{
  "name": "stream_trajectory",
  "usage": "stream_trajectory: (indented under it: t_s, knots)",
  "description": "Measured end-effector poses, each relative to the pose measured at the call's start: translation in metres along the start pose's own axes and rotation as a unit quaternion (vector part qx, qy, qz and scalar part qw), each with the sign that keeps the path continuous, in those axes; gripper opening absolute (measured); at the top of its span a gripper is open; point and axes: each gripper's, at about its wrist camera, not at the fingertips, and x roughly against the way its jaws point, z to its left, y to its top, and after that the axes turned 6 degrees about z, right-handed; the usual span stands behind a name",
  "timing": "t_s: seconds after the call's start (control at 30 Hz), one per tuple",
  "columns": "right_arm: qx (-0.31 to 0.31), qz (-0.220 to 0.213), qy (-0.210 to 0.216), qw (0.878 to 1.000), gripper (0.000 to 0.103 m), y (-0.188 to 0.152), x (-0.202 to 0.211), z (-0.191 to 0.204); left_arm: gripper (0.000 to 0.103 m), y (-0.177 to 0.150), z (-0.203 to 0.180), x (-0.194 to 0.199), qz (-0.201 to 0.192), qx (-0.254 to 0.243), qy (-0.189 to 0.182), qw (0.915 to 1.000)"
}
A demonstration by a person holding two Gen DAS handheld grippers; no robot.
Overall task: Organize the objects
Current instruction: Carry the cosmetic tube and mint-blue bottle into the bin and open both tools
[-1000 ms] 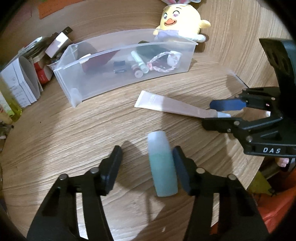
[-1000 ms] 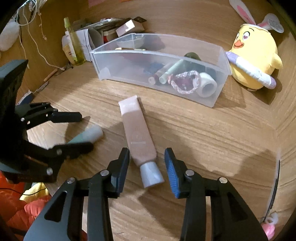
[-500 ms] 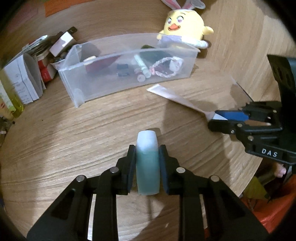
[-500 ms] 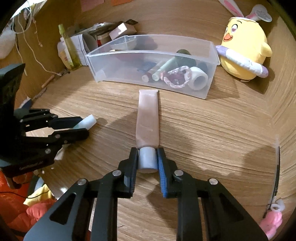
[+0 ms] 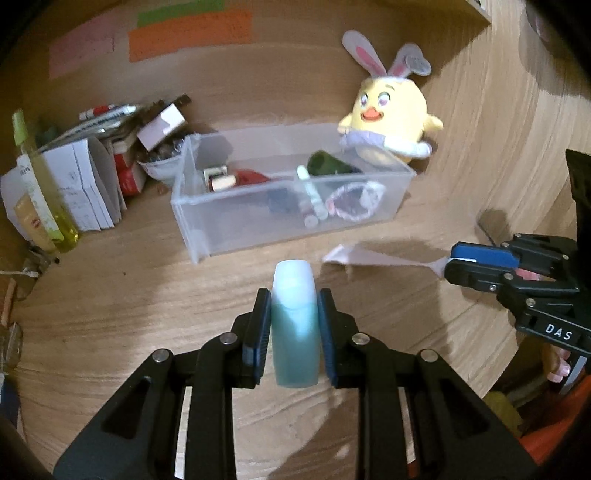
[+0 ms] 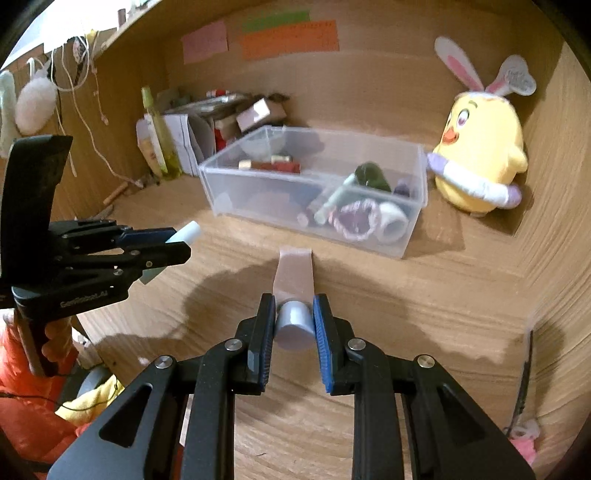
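Note:
My left gripper (image 5: 294,325) is shut on a pale teal bottle (image 5: 294,332) with a white end, held clear above the wooden desk. My right gripper (image 6: 294,323) is shut on the grey cap of a pinkish-beige tube (image 6: 294,275), which hangs off the desk. Each gripper also shows in the other view: the right gripper (image 5: 476,266) at the right with the tube (image 5: 369,256), the left gripper (image 6: 162,243) at the left with the bottle (image 6: 186,232). Ahead stands a clear plastic bin (image 5: 236,218) (image 6: 413,225) holding several small items.
A yellow plush chick with bunny ears (image 5: 388,118) (image 6: 480,147) sits behind the bin's right end. Boxes, papers and a yellow-green bottle (image 5: 44,192) crowd the back left corner. Wooden walls close in behind and at the right. Coloured notes (image 6: 288,35) hang on the back wall.
Both grippers closed on their objects, the left on the teal bottle and the right on the tube's cap, then lifted them off the desk. The bin and plush look farther below.

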Motion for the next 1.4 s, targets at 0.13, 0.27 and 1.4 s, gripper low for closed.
stream_trajectory:
  t_s: [0.13,0.27,1.4]
  knots:
    - [0.002,-0.026,0.0,1.0,0.019,0.009,0.014,0.001,0.025,0.009,0.002,0.008,-0.019,0.008,-0.001,0.9998]
    - [0.006,-0.049,-0.003,0.999,0.019,0.02,0.024,0.001,0.025,0.017,0.003,0.015,-0.036,0.016,0.002,0.9992]
    - [0.021,-0.176,-0.038,0.983,0.019,0.114,0.074,-0.019,0.025,0.091,0.039,0.032,-0.113,0.046,0.03,0.992]
